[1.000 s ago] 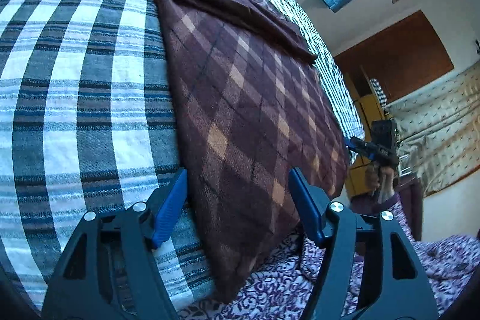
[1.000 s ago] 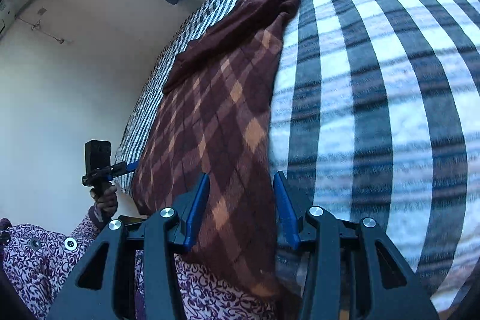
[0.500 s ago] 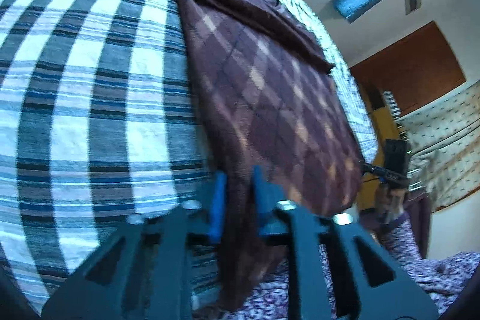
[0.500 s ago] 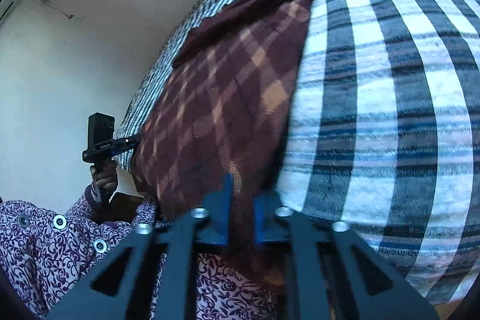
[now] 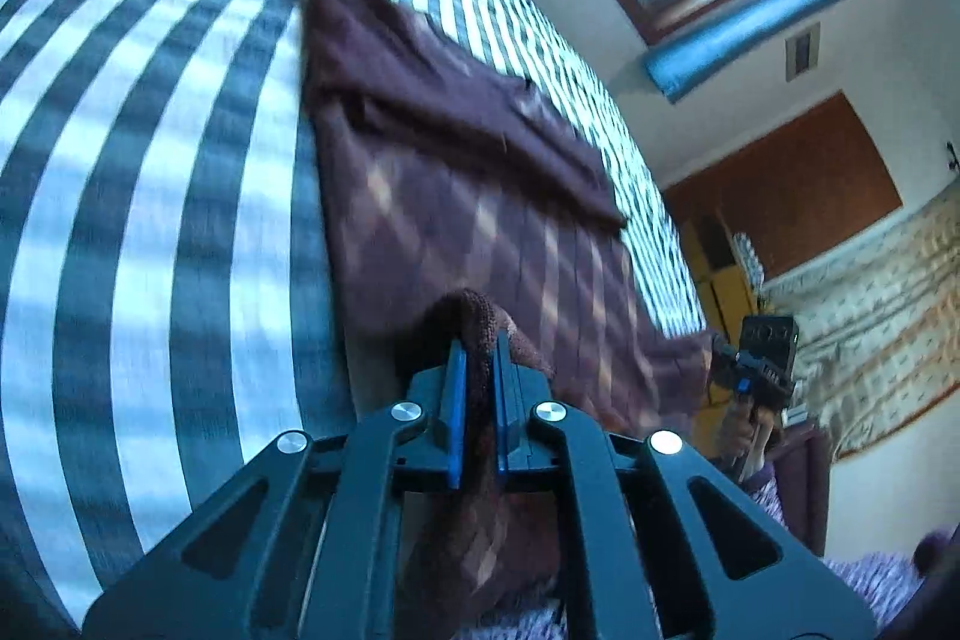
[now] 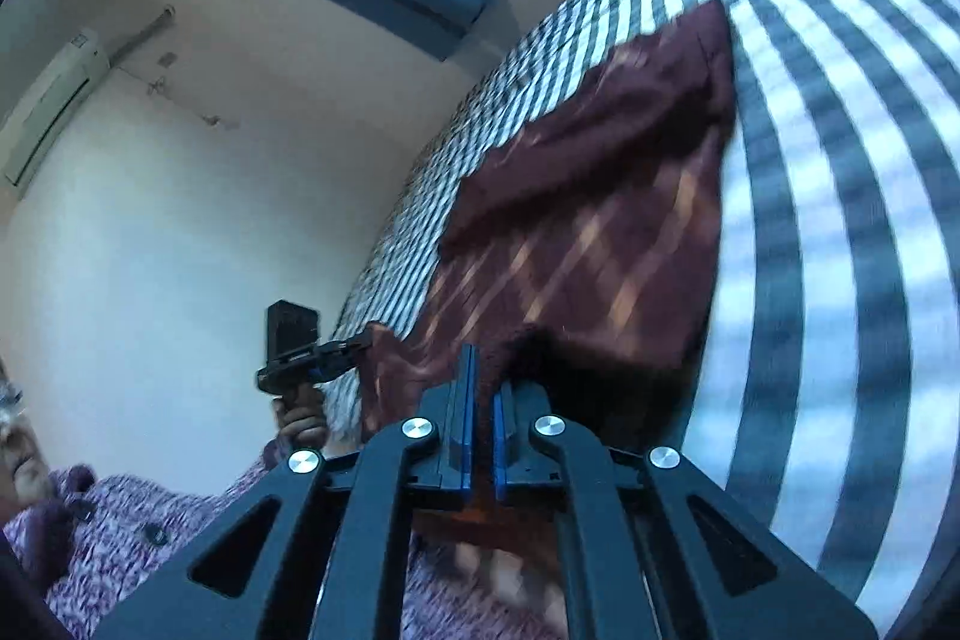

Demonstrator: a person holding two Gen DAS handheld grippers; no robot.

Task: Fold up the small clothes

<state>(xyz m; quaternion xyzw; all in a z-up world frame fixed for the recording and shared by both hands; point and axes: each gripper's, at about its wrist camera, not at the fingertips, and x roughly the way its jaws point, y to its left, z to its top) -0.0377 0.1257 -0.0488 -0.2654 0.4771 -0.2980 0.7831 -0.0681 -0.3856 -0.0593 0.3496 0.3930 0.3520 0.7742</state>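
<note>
Both grippers clamped on near hem of maroon diamond-patterned knit garment (image 5: 480, 220).

Left gripper (image 5: 477, 370) and right gripper (image 6: 483, 388) each pinch one near corner; garment lies lengthwise away across striped bedspread (image 5: 150, 220), far end folded.

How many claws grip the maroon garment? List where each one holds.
2. The left claw pinches the maroon garment at one near corner; the right claw pinches the other near corner.

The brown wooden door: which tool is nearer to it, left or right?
Right. The right tool grips a corner of the maroon garment on the side of the door; the left tool grips the opposite corner, farther from it.
</note>
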